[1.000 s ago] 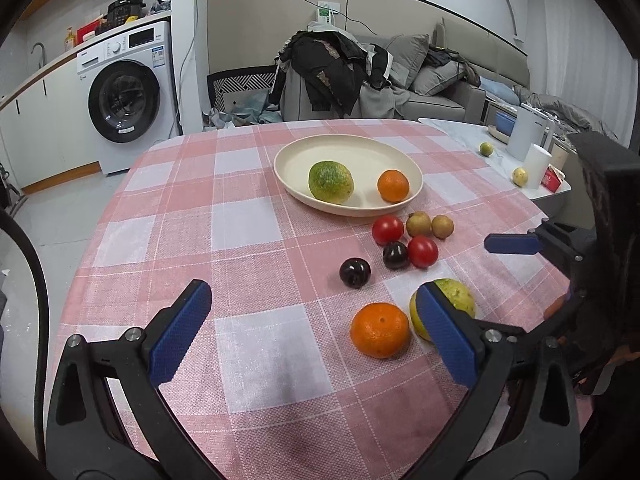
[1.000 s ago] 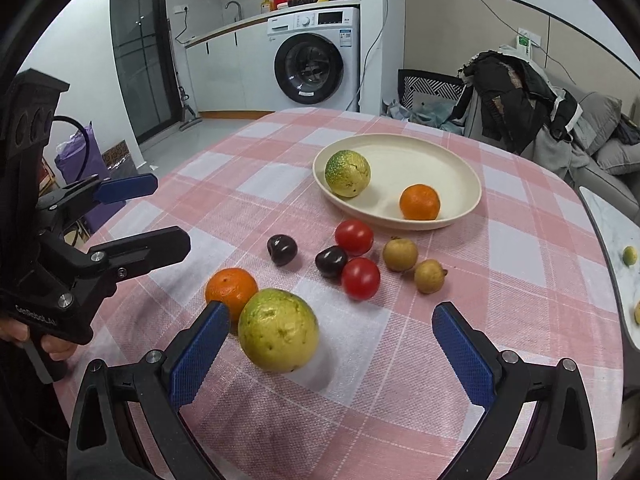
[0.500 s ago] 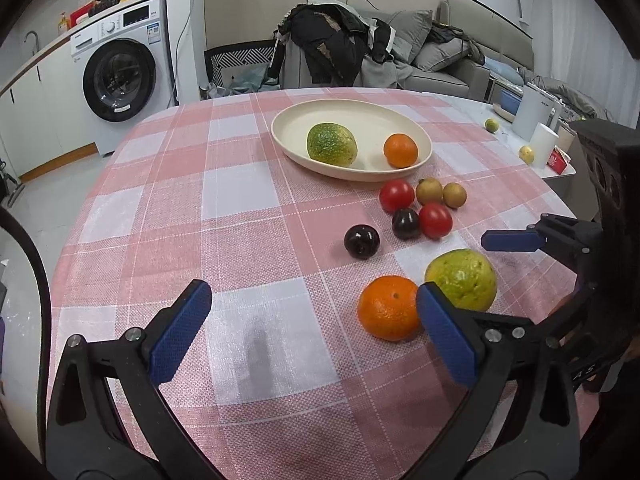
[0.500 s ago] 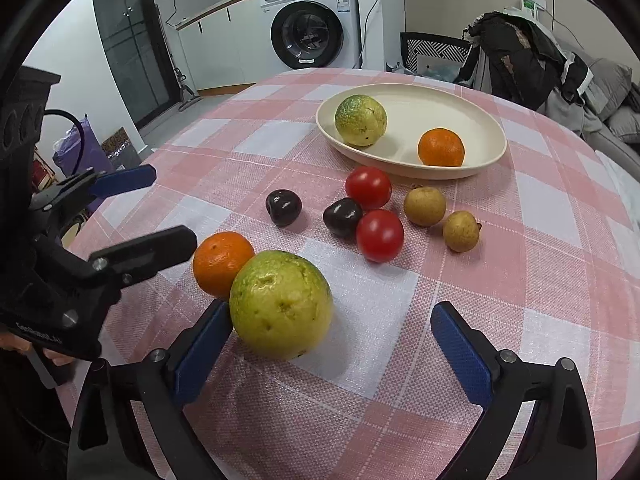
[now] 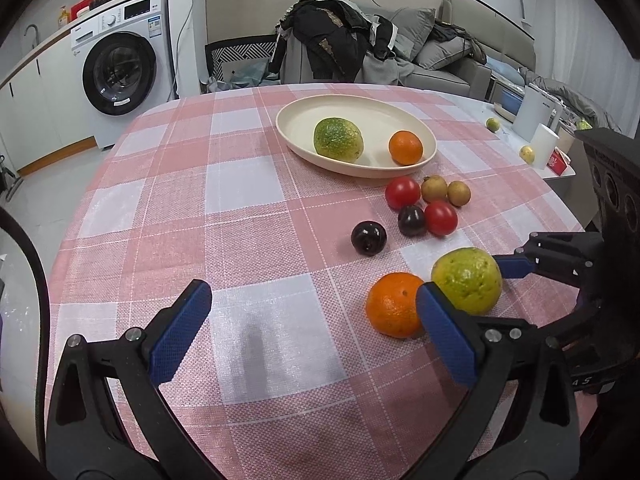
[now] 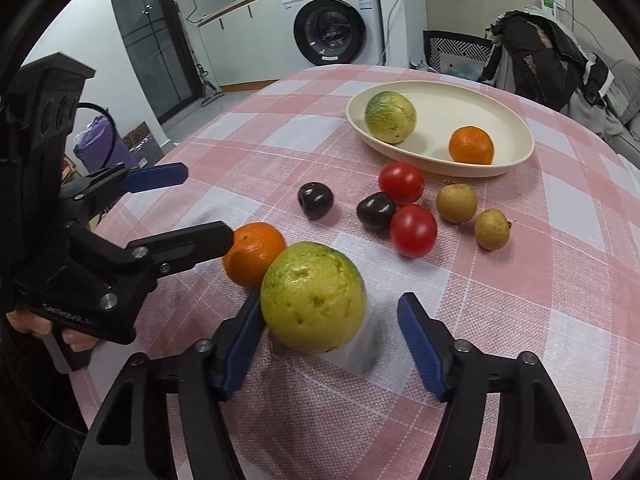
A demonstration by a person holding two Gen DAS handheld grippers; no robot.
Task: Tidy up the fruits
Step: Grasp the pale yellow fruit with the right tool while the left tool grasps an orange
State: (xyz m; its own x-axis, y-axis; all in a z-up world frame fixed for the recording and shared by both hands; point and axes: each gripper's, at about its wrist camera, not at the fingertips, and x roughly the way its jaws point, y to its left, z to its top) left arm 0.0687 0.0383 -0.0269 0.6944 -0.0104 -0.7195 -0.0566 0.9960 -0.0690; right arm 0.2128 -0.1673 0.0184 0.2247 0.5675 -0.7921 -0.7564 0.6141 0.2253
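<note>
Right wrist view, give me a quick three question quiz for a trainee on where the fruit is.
1. True or false: the plate holds three fruits.
2. Which fruit sits between the jaws of the right gripper? A the guava; B a tomato; C a plum.
3. Fill in: the orange on the cloth touches the ____.

Key: 1 false, it holds two, a green fruit and a second orange. 2 A. 3 guava.
</note>
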